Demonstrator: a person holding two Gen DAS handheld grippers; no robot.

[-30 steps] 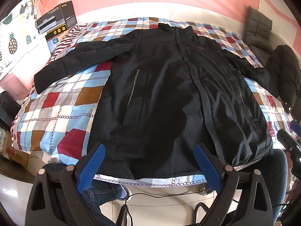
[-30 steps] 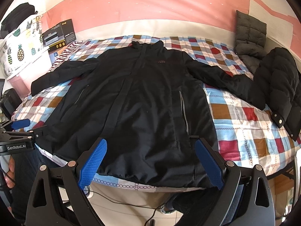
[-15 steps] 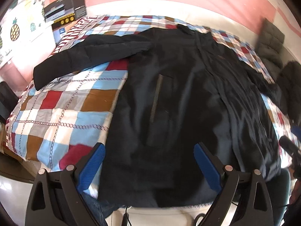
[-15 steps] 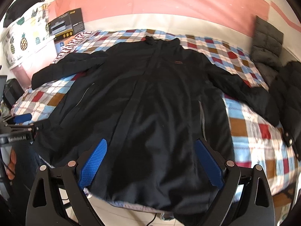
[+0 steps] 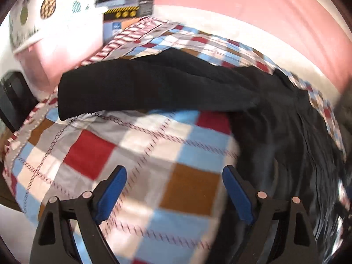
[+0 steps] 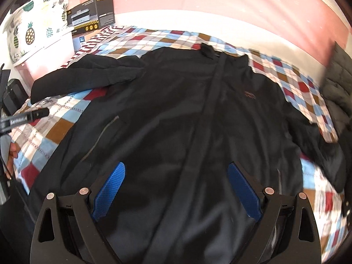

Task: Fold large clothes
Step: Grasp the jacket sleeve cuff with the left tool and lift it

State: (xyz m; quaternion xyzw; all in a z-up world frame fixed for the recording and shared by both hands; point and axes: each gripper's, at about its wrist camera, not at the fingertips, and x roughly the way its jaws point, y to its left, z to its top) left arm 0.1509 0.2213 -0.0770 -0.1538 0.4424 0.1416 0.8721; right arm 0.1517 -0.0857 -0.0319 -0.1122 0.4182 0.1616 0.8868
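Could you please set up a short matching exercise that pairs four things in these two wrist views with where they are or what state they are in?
Things:
1. large black zip-front jacket
2. dark printed cardboard box
3. left gripper
4. right gripper

Places or states:
A. open, above bare checked bedcover
B. spread flat, front side up, sleeves out to both sides
C. open, above the jacket's lower front
D. stands beyond the bed's far corner, next to the pineapple-print fabric

Pairs: 1-B, 2-D, 3-A, 4-C
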